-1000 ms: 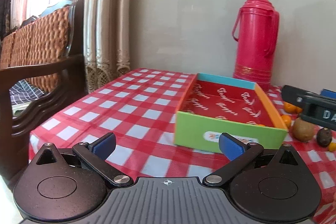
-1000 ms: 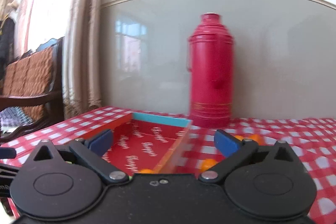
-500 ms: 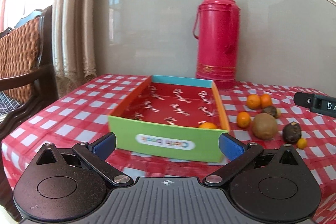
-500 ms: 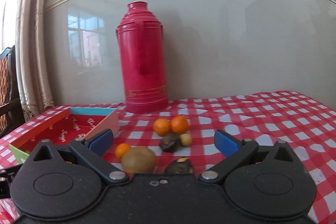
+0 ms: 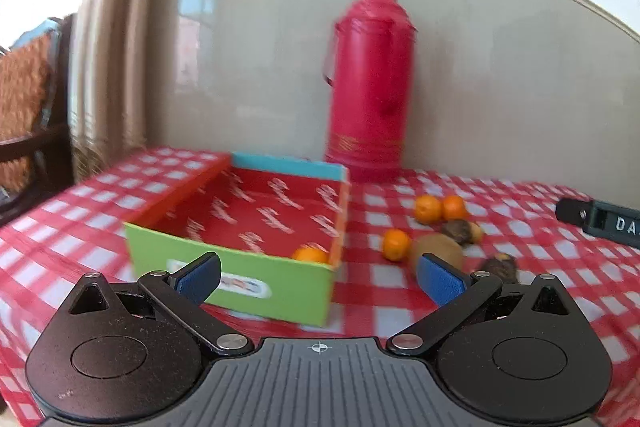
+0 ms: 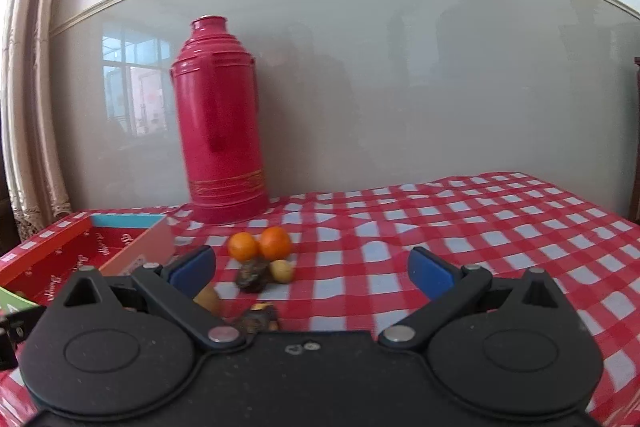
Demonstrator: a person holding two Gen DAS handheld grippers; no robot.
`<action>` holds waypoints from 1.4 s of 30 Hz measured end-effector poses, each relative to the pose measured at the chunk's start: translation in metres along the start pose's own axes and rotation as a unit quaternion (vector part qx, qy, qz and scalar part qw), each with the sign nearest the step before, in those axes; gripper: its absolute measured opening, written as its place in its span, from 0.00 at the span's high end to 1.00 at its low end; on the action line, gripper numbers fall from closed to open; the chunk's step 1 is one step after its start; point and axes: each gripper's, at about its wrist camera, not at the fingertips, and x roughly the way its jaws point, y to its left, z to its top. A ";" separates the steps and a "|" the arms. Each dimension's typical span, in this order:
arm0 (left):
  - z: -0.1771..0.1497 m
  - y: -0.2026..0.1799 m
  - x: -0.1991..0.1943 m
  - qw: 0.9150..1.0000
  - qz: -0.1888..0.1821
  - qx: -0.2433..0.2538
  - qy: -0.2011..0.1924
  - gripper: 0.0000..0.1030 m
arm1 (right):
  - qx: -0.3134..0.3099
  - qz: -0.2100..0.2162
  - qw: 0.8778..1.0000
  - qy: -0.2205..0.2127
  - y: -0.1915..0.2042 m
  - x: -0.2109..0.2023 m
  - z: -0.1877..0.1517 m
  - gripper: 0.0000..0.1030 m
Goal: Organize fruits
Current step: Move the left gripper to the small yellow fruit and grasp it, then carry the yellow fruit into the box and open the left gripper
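Observation:
A shallow cardboard box [image 5: 224,267] with a green front wall and red inside sits on the checked tablecloth, with one orange [image 5: 310,254] in its near right corner. To its right lie two oranges [image 5: 428,209], a single orange [image 5: 395,245], a brown kiwi [image 5: 436,249] and two dark fruits [image 5: 458,230]. My left gripper [image 5: 318,279] is open and empty in front of the box. My right gripper [image 6: 312,273] is open and empty, just short of the fruit pile: two oranges [image 6: 260,245], a dark fruit [image 6: 253,275], a small yellow fruit [image 6: 282,270]. The box edge [image 6: 136,251] shows at left.
A tall red thermos [image 5: 370,87] stands against the wall behind the box and fruit; it also shows in the right wrist view [image 6: 220,143]. A wooden chair [image 5: 28,131] stands off the table's left side. The right gripper's body [image 5: 600,221] shows at far right.
Both views have swung right. The fruit pile has shifted toward the centre of both views. The box has slid to the left edge of the right wrist view. Both grippers stay open.

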 end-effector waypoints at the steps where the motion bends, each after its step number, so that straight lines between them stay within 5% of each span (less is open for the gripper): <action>1: 0.000 -0.006 0.002 1.000 -0.007 0.006 0.005 0.00 | 0.002 -0.003 1.000 -0.001 -0.004 0.000 0.000 0.06; 10: -0.007 -0.059 0.015 0.997 -0.066 0.022 0.037 0.00 | 0.008 -0.035 0.999 0.002 -0.044 -0.009 -0.001 0.06; 18: -0.020 -0.122 0.027 0.993 -0.084 0.067 0.051 0.00 | 0.006 -0.057 0.998 0.018 -0.074 -0.012 -0.006 0.06; 20: -0.020 -0.134 0.032 0.992 -0.089 0.071 0.055 0.07 | 0.008 -0.061 0.998 0.022 -0.081 -0.011 -0.007 0.06; 22: -0.021 -0.144 0.038 0.991 -0.088 0.077 0.061 0.29 | 0.011 -0.066 0.998 0.023 -0.087 -0.010 -0.007 0.06; 29: -0.025 -0.162 0.060 0.990 -0.088 0.072 0.086 0.52 | 0.020 -0.081 0.996 0.029 -0.108 -0.008 -0.007 0.06; 33: -0.027 -0.167 0.066 0.990 -0.079 0.076 0.090 0.78 | 0.021 -0.087 0.996 0.032 -0.117 -0.009 -0.008 0.06; 42: -0.023 -0.158 0.054 0.991 -0.080 0.083 0.072 0.78 | 0.038 -0.085 0.995 0.034 -0.121 -0.010 -0.006 0.06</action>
